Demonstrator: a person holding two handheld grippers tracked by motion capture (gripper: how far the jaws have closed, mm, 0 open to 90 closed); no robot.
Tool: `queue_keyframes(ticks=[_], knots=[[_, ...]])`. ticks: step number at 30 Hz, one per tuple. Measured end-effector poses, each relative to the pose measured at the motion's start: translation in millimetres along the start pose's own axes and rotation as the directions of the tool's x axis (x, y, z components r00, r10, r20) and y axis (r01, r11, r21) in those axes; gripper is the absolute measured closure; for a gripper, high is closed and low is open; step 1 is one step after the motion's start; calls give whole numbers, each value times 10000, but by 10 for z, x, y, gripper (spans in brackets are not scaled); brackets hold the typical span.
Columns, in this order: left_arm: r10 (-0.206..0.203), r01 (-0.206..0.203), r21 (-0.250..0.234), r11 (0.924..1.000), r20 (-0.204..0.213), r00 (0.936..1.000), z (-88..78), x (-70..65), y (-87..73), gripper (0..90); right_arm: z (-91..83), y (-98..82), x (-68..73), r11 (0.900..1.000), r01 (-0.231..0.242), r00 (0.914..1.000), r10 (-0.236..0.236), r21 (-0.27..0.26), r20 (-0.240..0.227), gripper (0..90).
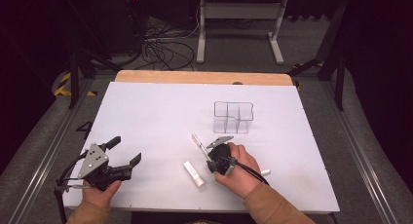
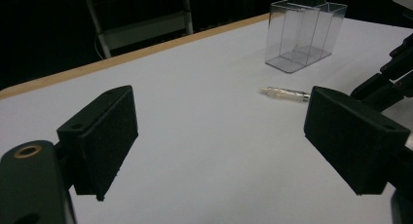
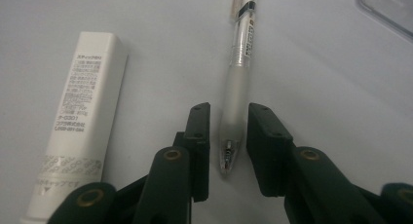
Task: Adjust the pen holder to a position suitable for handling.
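A clear pen lies on the white table, its tip toward me. My right gripper is down at the table with the pen's tip end between its jaws; a thin gap shows on each side, so the pads do not press on it. Left of the pen lies a white printed tube. My left gripper stands wide open near the front left, nothing between its jaws. The pen also shows beyond it.
A clear plastic organiser with compartments stands upright behind the pen. A small white object lies beside the right hand. The table's wooden far edge borders the white sheet. The right gripper's body shows in the left gripper view.
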State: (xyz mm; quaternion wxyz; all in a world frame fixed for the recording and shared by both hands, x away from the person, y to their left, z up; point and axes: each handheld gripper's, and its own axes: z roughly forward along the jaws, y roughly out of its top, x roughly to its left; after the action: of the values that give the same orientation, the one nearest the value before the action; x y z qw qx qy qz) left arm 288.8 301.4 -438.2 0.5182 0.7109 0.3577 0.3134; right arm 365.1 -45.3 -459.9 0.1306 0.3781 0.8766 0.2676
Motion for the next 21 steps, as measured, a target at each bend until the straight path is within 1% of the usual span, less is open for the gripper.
queue_keyframes(ticks=[3, 5, 10, 15, 21], knots=[[0, 0, -3, 10000, 4, 10000, 0, 1, 0, 133, 8, 0, 2, 10000, -48, 9999, 49, -50, 152, 778], [14, -14, 6, 10000, 15, 10000, 1, 2, -1, 133, 10, -1, -2, 9999, -127, 9998, 129, -81, 158, 793], [13, -13, 0, 10000, 11, 10000, 1, 2, -1, 133, 11, -5, -1, 9994, -314, 9993, 317, -133, 200, 804], [10, -10, -4, 10000, 10, 10000, 0, 3, -1, 133, 8, -6, -15, 9995, -240, 9996, 244, -209, 159, 808], [-33, 33, -23, 10000, -2, 10000, -1, 4, -2, 133, -96, 18, -37, 9974, -185, 9998, 187, -699, 23, 811]])
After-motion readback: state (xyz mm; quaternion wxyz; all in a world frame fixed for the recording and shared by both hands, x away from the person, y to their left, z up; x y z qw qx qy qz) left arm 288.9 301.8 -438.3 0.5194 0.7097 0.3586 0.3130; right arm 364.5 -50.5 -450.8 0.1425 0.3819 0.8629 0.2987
